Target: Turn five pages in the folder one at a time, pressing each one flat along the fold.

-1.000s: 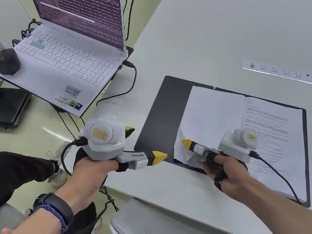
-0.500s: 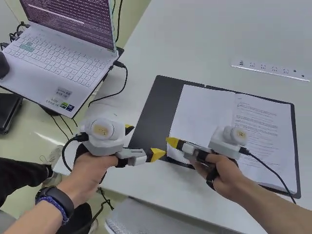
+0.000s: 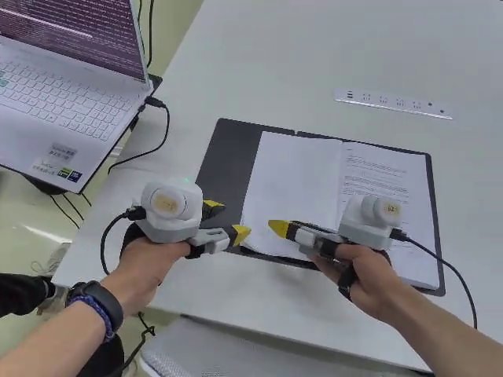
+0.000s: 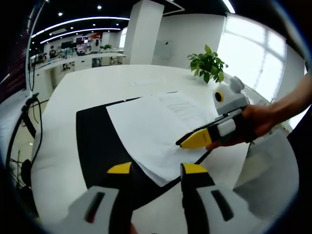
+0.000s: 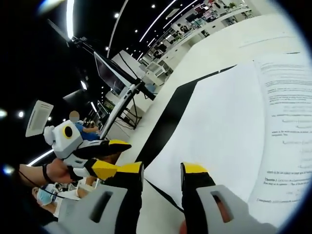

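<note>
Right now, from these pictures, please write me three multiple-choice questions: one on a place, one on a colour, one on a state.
1. In the head view, where is the laptop from the folder?
A. left of it
B. on it
C. right of it

2. What colour is the folder's cover?
A. red
B. blue
C. black

3. The left hand-held gripper is:
A. shut on a page
B. open, empty
C. shut on a cable

1 A: the laptop sits at the left edge.
2 C: black shows beside the white page.
3 B: its yellow tips stand apart, gripping nothing.
</note>
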### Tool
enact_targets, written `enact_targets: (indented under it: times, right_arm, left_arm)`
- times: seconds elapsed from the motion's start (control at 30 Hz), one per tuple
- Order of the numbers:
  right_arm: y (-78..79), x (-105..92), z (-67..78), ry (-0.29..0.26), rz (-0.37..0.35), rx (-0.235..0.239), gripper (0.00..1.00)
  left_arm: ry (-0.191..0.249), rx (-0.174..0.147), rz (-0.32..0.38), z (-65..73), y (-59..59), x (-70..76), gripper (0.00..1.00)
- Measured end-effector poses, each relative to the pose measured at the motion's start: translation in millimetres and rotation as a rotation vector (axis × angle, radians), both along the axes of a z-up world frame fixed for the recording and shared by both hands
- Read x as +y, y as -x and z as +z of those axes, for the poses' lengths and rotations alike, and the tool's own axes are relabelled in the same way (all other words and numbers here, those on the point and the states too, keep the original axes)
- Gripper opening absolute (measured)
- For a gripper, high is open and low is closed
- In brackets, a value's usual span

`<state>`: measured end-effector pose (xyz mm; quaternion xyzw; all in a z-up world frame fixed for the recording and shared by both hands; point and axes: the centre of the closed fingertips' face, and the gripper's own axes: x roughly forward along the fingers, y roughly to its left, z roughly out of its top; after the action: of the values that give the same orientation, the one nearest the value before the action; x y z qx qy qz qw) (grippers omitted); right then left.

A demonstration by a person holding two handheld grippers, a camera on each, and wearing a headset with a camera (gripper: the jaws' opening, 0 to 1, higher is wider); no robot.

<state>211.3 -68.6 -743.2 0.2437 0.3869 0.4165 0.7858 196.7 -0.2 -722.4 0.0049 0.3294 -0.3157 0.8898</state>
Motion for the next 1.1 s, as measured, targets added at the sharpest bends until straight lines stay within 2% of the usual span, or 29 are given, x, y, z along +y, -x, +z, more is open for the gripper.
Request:
enact_targets:
  times: [0.1, 0.2, 0.23, 0.3, 0.43, 0.53, 0.67, 0.7, 0.87, 0.9, 0.93, 1.0, 1.1]
  right_arm:
    - [0.5, -10.0, -0.7, 0.007, -0.014, 0.0, 0.29]
    - [0.1, -18.9, -2.0, 0.015, -0.031, -0.001, 0.29]
    - [0.4, -20.7, -1.9, 0.016, -0.033, -0.001, 0.29]
    - [1.2, -25.4, -1.8, 0.02, -0.038, -0.002, 0.29]
    - [1.1, -36.4, 0.0, 0.024, -0.034, -0.012, 0.29]
    - [-1.6, -45.5, 0.2, 0.033, -0.042, -0.02, 0.26]
    - [-8.8, -57.6, 1.1, 0.04, -0.061, -0.03, 0.23]
    - [-11.7, -60.6, 1.1, 0.043, -0.066, -0.033, 0.22]
    - [-23.7, -68.7, 0.5, 0.051, -0.085, -0.044, 0.18]
    - [-27.1, -70.0, 0.1, 0.054, -0.089, -0.047, 0.17]
    - [-28.2, -70.4, 0.1, 0.054, -0.091, -0.048, 0.16]
    - [-34.8, -72.4, -0.6, 0.056, -0.096, -0.051, 0.15]
    - [-43.1, -74.0, -3.1, 0.065, -0.099, -0.057, 0.11]
  left_arm:
    - [-0.011, 0.013, -0.027, -6.7, -0.9, -8.2, 0.33]
    - [-0.013, 0.022, -0.032, -14.3, -5.3, -11.9, 0.24]
    - [-0.01, 0.026, -0.027, -15.8, -6.4, -12.6, 0.18]
    - [0.014, 0.047, -0.011, -19.5, -8.5, -15.5, 0.09]
    - [0.022, 0.084, 0.011, -33.8, -13.3, -19.1, 0.01]
    - [-0.019, 0.098, 0.0, -44.5, -14.1, -17.8, 0.0]
    - [-0.016, 0.131, 0.008, -53.4, -12.7, -18.4, 0.0]
    - [-0.027, 0.147, 0.014, -57.1, -11.3, -17.5, 0.0]
    - [-0.098, 0.181, -0.011, -70.8, -3.6, -13.9, 0.0]
    - [-0.112, 0.175, -0.009, -72.6, -3.2, -11.9, 0.0]
    - [-0.094, 0.165, 0.001, -71.6, -6.1, -15.7, 0.0]
    - [-0.129, 0.148, -0.02, -66.9, -1.4, -13.5, 0.0]
    - [-0.135, 0.149, -0.018, -67.9, -3.6, -13.6, 0.0]
